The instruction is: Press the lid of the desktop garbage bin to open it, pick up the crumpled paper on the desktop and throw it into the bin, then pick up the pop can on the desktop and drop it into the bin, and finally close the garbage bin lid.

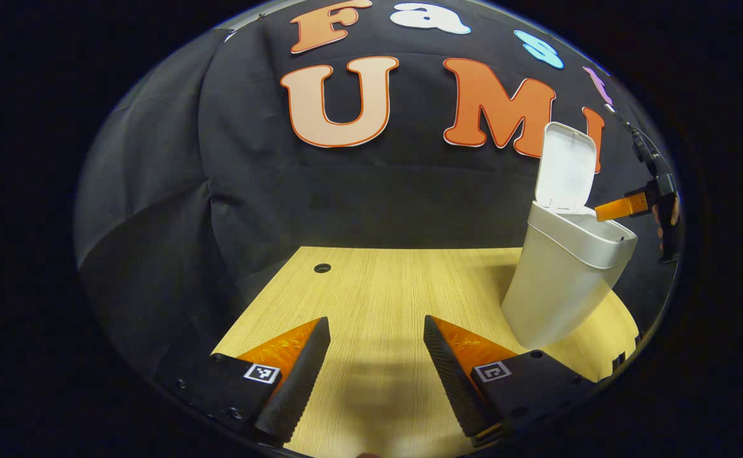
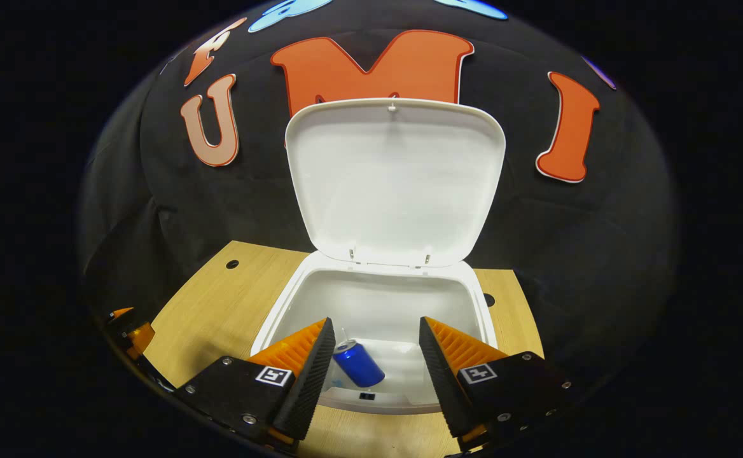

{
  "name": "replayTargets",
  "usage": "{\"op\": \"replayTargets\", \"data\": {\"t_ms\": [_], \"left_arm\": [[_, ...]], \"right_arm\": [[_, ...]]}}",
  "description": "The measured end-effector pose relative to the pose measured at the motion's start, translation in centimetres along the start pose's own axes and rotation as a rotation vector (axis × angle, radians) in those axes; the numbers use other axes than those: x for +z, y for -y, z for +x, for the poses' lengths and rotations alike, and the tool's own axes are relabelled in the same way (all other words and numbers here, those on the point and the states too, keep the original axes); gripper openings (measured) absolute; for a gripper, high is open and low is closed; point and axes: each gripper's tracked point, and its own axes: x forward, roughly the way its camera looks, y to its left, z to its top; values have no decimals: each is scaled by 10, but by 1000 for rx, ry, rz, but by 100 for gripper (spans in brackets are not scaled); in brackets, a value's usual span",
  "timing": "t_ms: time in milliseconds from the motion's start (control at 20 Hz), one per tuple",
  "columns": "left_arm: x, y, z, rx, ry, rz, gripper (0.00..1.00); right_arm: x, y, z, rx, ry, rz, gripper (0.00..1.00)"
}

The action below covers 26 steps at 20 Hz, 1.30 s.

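White plastic, the bin [image 2: 371, 318] stands on the wooden desk [image 1: 371, 286] with its lid [image 2: 394, 181] tipped up at the far side, the blue pop can [image 2: 359, 364] lying inside, under the right gripper [image 2: 374, 356], spread and empty, as is the left gripper [image 1: 376, 356], near the desk's bare left part.

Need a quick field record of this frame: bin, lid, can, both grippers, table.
bin: white bin upright on wooden table
lid: lid raised, open
can: blue pop can inside bin, tilted
right gripper: right gripper open above bin mouth, empty
left gripper: left gripper open over table, empty
paper: not discernible
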Motion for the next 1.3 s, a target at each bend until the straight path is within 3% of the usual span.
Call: {"op": "replayTargets", "data": {"t_ms": [100, 150, 800, 1150, 1300], "left_arm": [[-2, -1, 0, 3, 0, 11, 89], [-2, -1, -1, 1, 0, 13, 95], [-17, -7, -4, 2, -26, 9, 95], [-23, -15, -2, 17, -41, 0, 95], [-23, -17, -1, 20, -45, -2, 95]], "right_arm": [[13, 1, -4, 0, 23, -1, 81], [20, 2, -5, -2, 35, -5, 81], [147, 25, -27, -61, 265, -71, 81], [188, 20, -31, -36, 362, -17, 81], [206, 25, -26, -58, 399, -14, 81]]}}
